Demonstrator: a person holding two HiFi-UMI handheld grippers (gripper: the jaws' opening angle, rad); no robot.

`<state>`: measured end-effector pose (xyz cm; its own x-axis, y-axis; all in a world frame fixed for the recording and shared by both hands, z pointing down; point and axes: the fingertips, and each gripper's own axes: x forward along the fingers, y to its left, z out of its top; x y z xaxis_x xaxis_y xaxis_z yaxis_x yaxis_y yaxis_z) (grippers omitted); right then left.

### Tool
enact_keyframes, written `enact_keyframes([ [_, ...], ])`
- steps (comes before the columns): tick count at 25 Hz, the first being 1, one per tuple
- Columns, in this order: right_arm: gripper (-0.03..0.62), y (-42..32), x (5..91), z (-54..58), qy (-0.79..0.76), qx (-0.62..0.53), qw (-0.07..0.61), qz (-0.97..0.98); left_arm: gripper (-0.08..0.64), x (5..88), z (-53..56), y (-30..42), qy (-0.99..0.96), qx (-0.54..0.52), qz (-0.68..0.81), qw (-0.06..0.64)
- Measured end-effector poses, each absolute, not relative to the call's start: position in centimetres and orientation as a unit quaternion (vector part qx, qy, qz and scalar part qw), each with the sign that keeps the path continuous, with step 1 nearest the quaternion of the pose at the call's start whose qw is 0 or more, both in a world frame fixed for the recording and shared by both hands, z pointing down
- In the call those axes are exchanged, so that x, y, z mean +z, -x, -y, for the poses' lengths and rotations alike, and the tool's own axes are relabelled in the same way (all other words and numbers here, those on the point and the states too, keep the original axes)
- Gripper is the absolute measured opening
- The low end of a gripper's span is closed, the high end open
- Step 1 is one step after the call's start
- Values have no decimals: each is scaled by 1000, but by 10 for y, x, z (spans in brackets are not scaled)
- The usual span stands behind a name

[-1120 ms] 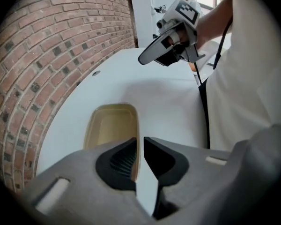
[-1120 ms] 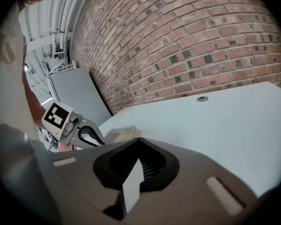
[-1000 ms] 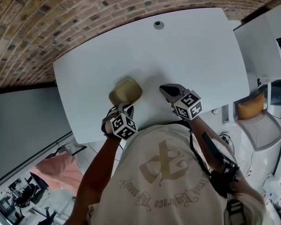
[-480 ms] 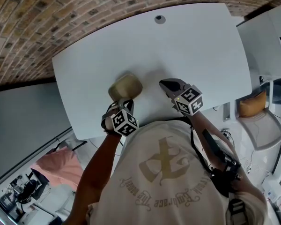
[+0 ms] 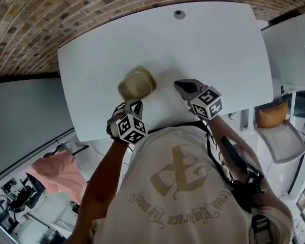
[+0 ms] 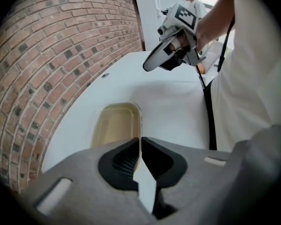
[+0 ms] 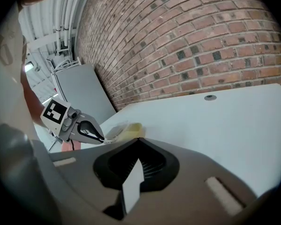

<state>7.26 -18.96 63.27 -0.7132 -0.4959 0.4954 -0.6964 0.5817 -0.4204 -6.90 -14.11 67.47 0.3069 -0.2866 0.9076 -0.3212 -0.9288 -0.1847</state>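
A tan, translucent, open container [image 5: 136, 84] sits on the white table [image 5: 208, 44] near its front edge. My left gripper [image 5: 131, 104] reaches it from the near side. In the left gripper view the container [image 6: 114, 125] lies just past the jaws, and its right wall runs straight into the seam where my left gripper [image 6: 140, 139] is shut on it. The right gripper view shows that left gripper [image 7: 102, 138] touching the container [image 7: 126, 129]. To the container's right, my right gripper [image 5: 181, 85] hangs over bare table, and its jaws [image 7: 138, 141] are shut with nothing between them.
A red brick wall [image 5: 66, 14] runs along the table's far side. A round cable hole [image 5: 179, 14] sits near the far edge. A second white table and a chair with a tan cushion [image 5: 272, 116] stand to the right. A grey panel [image 7: 79, 95] leans at the left.
The left gripper and the container have shifted slightly together, and the container stays fixed against the jaws. The right gripper sits a little higher in the left gripper view. Both stay shut.
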Motion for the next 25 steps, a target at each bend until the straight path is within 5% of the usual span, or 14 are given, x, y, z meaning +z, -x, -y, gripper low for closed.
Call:
enact_keyframes([
  [25, 8, -28, 577, 149, -352, 236, 174, 889, 21, 624, 84, 132, -827, 495, 265, -3],
])
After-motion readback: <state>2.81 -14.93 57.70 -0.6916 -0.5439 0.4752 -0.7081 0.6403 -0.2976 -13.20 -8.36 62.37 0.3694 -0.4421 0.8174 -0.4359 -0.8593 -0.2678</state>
